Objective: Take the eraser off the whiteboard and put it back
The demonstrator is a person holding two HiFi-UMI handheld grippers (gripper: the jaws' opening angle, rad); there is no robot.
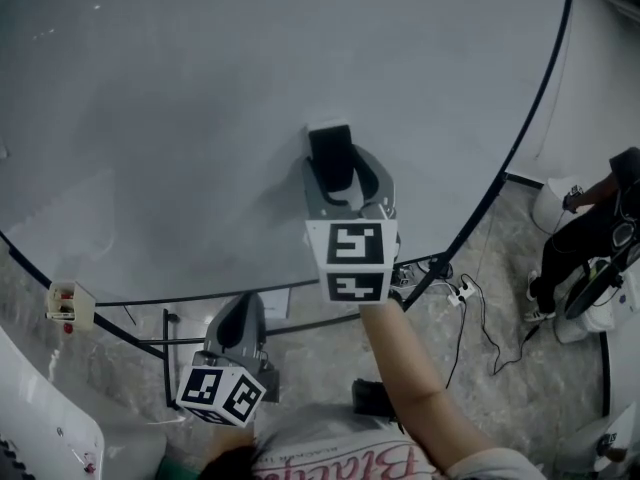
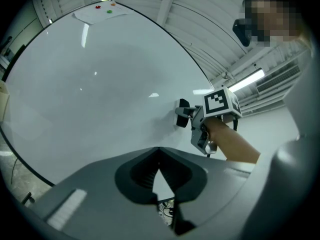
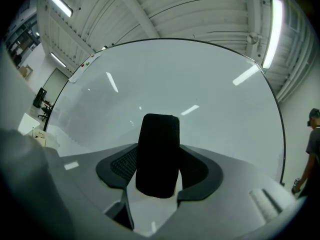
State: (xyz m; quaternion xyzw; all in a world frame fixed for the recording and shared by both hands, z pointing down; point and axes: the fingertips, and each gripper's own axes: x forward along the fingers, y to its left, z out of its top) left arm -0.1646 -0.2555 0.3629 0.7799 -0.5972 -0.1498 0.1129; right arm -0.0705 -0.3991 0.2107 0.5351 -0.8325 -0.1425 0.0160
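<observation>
The black eraser (image 1: 332, 156) stands upright between the jaws of my right gripper (image 1: 345, 183), which is shut on it. The eraser's far end is at the large white whiteboard (image 1: 200, 118); whether it touches the surface I cannot tell. In the right gripper view the eraser (image 3: 160, 134) fills the gap between the dark pads (image 3: 122, 166), with the whiteboard (image 3: 210, 84) behind. My left gripper (image 1: 238, 320) hangs lower, below the board's bottom edge, with its tips together and nothing in them. From the left gripper view, the eraser (image 2: 183, 113) and right gripper (image 2: 192, 116) show against the board.
A small box (image 1: 70, 303) with red items hangs at the board's lower left edge. Cables and a power strip (image 1: 462, 290) lie on the floor under the board. A person (image 1: 590, 228) stands at the right. Coloured magnets (image 2: 104, 9) sit at the board's top.
</observation>
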